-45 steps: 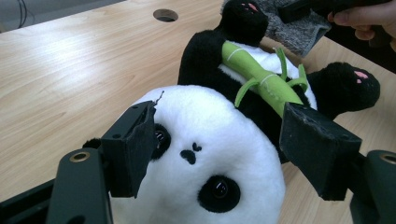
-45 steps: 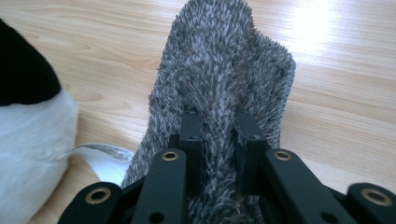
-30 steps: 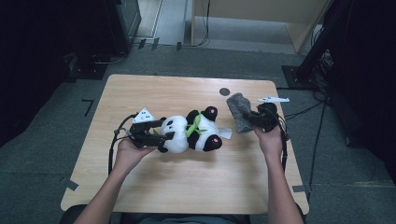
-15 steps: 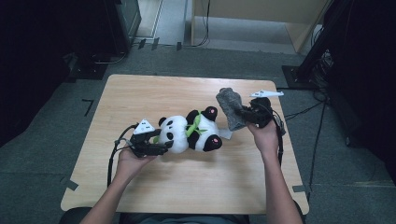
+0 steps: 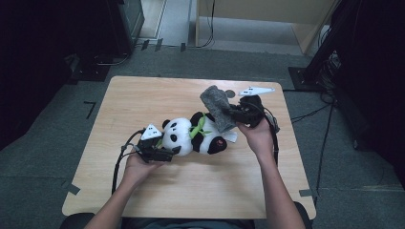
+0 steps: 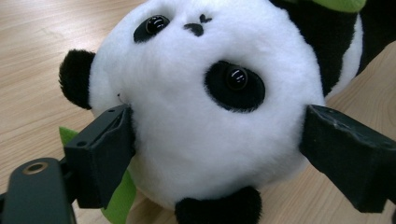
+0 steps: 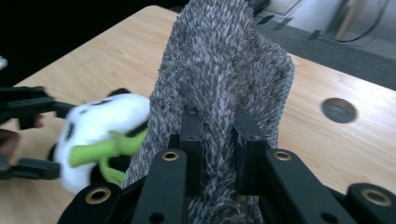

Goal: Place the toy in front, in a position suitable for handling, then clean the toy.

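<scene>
Right now R gripper [image 7: 217, 140] clamps grey cloth [image 7: 224, 70] — L gripper [image 6: 215, 140] jaws prob. just off panda [image 6: 201, 102].

The high view looked down on the whole bench [image 5: 191, 191], while both gripper views sat close, sharing the panda [image 6: 201, 116].

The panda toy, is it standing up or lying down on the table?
Lying down. The panda toy rests on its side on the table, head toward the left gripper, whose jaws flank its head.
</scene>
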Demonstrator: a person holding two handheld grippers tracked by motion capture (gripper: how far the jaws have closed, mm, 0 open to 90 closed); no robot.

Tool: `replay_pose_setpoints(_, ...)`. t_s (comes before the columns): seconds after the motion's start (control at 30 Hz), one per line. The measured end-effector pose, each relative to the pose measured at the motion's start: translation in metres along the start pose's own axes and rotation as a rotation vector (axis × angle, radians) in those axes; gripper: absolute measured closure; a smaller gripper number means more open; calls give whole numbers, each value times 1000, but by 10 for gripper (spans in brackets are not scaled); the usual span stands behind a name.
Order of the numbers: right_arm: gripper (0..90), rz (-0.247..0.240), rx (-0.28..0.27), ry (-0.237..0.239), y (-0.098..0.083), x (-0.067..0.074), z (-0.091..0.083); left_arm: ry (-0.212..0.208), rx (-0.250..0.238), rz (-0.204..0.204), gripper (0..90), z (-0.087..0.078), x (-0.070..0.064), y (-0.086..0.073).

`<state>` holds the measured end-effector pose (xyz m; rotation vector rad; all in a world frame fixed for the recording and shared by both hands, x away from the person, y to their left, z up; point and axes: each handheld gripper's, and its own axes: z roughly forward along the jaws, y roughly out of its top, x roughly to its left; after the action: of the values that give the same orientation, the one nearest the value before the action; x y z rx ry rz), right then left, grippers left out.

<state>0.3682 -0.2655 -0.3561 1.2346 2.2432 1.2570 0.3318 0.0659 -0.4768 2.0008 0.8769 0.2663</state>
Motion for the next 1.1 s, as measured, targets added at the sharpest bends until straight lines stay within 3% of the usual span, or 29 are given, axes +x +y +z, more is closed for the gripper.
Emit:
replay_pose_setpoints(0.2,778,-75,28,53,17,27,12,8,-21,5,97,5,-1,-4)
replay_pose_setpoints(0.33,777,-120,49,88,24,40,27,30,-44,25,155,5,-3,-9)
replay_pose_setpoints(0.57,777,-166,75,130,33,57,52,41,-40,35,267,2,-5,-10)
replay_pose_setpoints(0.9,776,-213,109,184,37,72,78,60,-67,70,287,0,-11,-17)
replay_pose_setpoints(1.1,768,-211,186,217,31,74,102,64,-72,63,286,-1,-13,-19)
